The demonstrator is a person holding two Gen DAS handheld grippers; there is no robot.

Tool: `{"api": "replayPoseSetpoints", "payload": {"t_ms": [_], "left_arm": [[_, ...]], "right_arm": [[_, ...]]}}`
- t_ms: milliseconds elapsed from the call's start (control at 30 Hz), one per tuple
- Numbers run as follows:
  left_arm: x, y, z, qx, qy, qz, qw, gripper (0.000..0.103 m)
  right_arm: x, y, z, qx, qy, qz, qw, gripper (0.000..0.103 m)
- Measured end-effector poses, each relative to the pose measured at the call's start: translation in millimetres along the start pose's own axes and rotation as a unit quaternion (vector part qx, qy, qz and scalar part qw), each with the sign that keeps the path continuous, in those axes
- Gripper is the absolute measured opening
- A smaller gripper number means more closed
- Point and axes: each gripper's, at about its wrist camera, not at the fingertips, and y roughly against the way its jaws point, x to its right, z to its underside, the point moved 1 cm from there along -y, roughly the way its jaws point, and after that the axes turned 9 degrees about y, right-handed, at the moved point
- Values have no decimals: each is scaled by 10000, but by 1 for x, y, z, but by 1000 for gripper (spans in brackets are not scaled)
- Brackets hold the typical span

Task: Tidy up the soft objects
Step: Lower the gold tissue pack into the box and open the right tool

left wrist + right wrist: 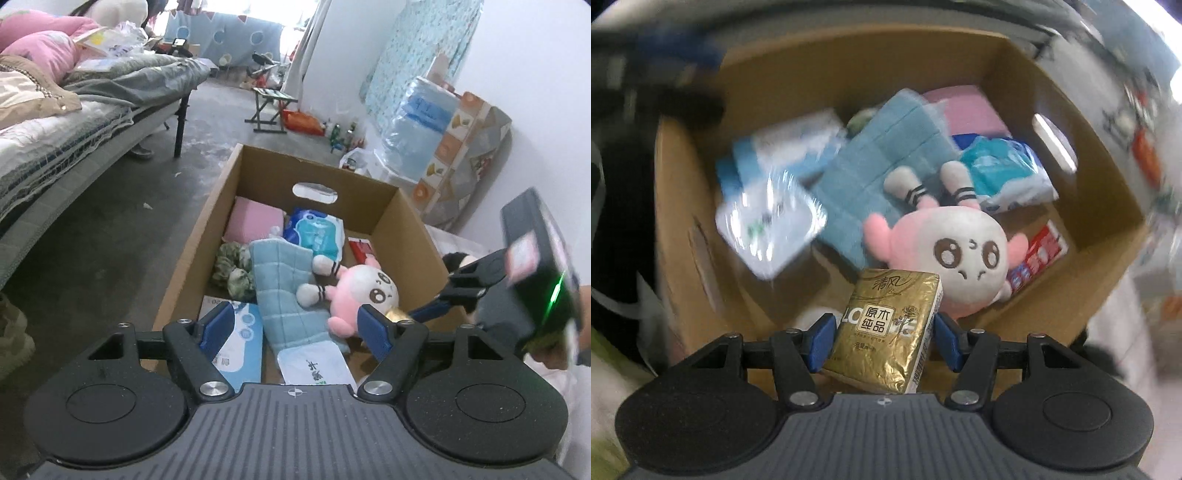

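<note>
A cardboard box holds soft things: a pink and white plush doll, a light blue towel, a pink block, blue tissue packs and a green scrunchie. My left gripper is open and empty above the box's near end. My right gripper is shut on a gold tissue pack and holds it over the box, just in front of the doll. The right gripper also shows in the left wrist view at the box's right wall.
A bed with grey and pink bedding stands on the left. A folding stool, bottles and wrapped bundles stand beyond the box by the right wall. Grey concrete floor lies between bed and box.
</note>
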Motion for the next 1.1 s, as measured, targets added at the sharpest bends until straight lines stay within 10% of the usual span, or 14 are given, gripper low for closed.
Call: {"api": "replayPoseSetpoints", "payload": {"t_ms": [600,800,1100], "left_arm": [[-15,-4,-2,3,181,156,9997,74],[-14,-7,-1,-19,178,179,9997,74],[-15,-7,-2,-19,190,219,9996,74]], "right_arm": [[-3,-25,-11,-455,578,-406,9965,23],[0,-3,-13,-272,535,-91,9982,43],[0,12,-9,248,-8,-849,9961,12]]}}
